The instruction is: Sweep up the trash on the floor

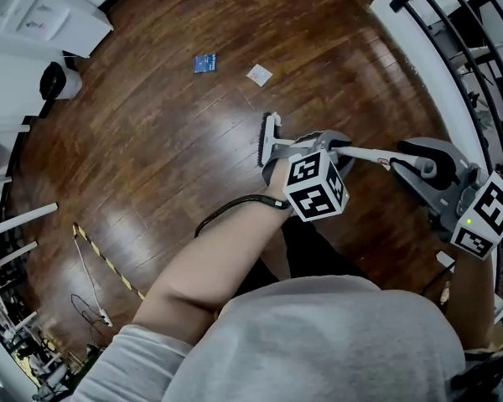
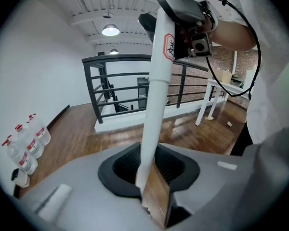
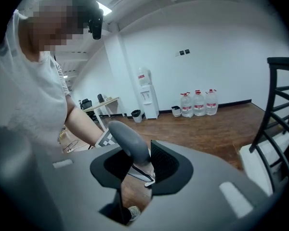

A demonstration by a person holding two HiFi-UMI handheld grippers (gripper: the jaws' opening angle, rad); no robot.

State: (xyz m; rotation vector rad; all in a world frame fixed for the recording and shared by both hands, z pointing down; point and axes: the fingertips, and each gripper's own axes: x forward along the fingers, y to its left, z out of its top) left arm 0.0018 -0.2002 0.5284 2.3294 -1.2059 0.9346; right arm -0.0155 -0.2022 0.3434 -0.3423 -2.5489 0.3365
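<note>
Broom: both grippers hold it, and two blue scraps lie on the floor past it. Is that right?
Not quite: the head view shows one blue scrap and one white scrap. The left gripper and right gripper do hold the broom.

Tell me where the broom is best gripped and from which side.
Probably two spaced holds, jaws closing across the shaft from the side. The broom is a long slim pole: the left gripper suits the white shaft near the brush, the right gripper the thicker grey end grip, as both are shut now.
</note>
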